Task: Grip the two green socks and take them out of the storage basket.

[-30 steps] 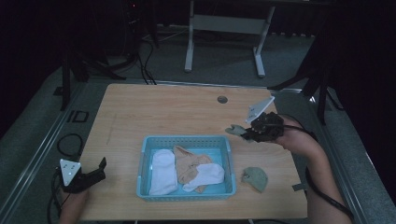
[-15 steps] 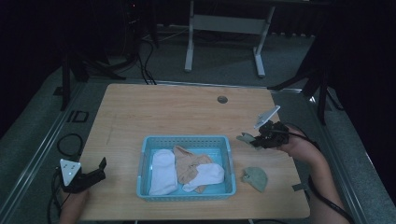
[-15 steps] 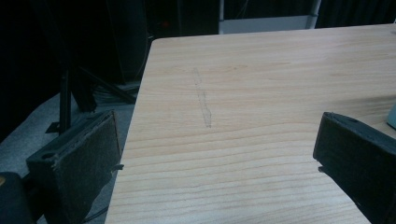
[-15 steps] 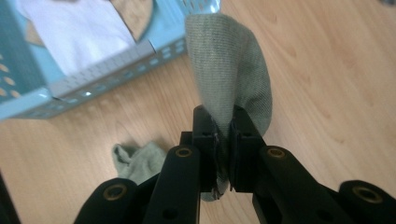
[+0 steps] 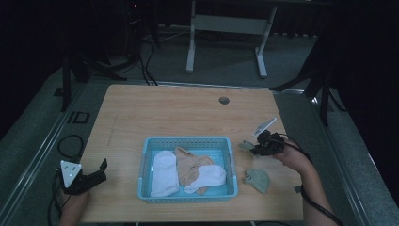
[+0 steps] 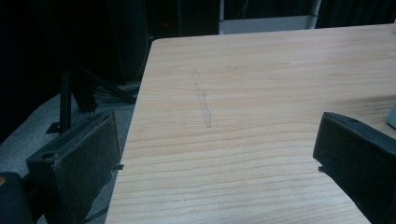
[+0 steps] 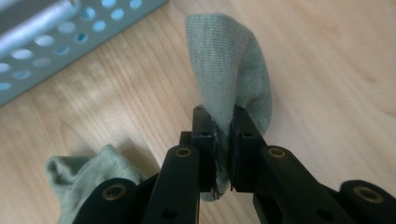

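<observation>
- Right gripper [image 7: 222, 140]: jaws pinched tight on a grey-green ribbed-knit sock [image 7: 233, 79], fabric folded into a rounded loop above pale wood-grain worktop [image 5: 155, 117], near its right edge.
- Second grey-green sock [image 5: 258, 180] lies crumpled beside it, towards the front right corner.
- Left gripper [image 6: 215, 154]: felt-faced jaws wide apart, empty, at the front left corner.
- Perforated blue plastic basket [image 5: 188, 141], front centre, holds white and tan cloth pieces, probably socks.

Beside the table's [image 5: 141, 108] left edge, a floor marking [image 5: 78, 117] reads "ID".
</observation>
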{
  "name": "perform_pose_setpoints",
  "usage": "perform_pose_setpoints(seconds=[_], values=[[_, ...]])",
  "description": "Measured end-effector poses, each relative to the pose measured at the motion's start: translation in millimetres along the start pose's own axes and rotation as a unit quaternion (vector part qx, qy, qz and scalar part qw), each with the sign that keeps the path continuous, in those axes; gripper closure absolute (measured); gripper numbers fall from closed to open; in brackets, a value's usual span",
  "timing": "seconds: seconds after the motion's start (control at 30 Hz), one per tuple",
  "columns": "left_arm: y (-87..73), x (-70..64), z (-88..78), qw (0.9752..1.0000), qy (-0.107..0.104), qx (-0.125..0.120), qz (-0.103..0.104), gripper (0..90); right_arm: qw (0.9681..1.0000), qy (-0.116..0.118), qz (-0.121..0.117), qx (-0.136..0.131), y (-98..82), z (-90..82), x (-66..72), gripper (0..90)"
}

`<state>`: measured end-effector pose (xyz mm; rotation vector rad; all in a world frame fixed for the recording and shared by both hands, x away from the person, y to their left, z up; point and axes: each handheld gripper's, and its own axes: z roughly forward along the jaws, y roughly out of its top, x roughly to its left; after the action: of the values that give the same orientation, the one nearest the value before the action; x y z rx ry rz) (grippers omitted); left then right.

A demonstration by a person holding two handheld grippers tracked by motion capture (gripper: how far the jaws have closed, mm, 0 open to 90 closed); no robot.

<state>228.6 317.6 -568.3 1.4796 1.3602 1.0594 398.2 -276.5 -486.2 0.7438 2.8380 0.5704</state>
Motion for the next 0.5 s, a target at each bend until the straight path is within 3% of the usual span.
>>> perform_pose_setpoints(seconds=[0.2, 0.5], values=[[0.0, -0.2, -0.1, 1.0, 0.001, 0.0, 0.001, 0.3, 0.9998, 0.013, 0.011, 0.01, -3.9, 21.6, -0.2, 82.1], [-0.1, -0.1, -0.1, 1.0, 0.001, -0.001, 0.001, 0.3, 0.9996, 0.014, 0.014, 0.02, 0.8, 34.0, 1.4, 79.3]])
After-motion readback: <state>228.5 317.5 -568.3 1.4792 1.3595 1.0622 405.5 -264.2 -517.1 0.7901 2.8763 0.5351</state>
